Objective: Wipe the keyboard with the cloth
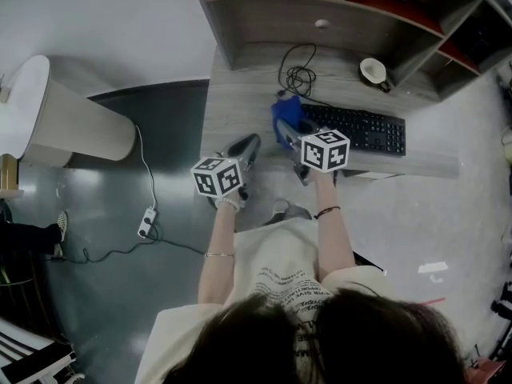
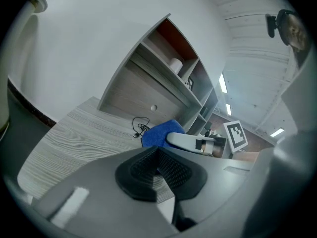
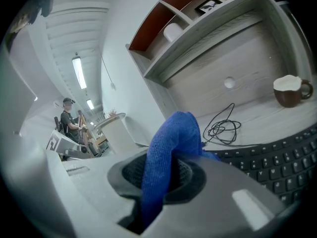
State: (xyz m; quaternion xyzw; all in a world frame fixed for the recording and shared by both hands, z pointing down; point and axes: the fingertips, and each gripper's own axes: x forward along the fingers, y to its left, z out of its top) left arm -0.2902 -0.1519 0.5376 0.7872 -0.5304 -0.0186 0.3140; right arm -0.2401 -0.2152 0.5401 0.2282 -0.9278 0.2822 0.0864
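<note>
Blue cloth (image 3: 171,148); black keyboard (image 1: 356,128); grey wood-grain desk (image 1: 240,110).

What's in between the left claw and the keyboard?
The blue cloth, pinched in the right claw, is between the left claw and the keyboard. The head view shows this best.

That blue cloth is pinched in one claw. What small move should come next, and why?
Probably draw the right claw rightward over the keyboard: the cloth is clamped in it at the keyboard's left end, the rest lying to its right.
</note>
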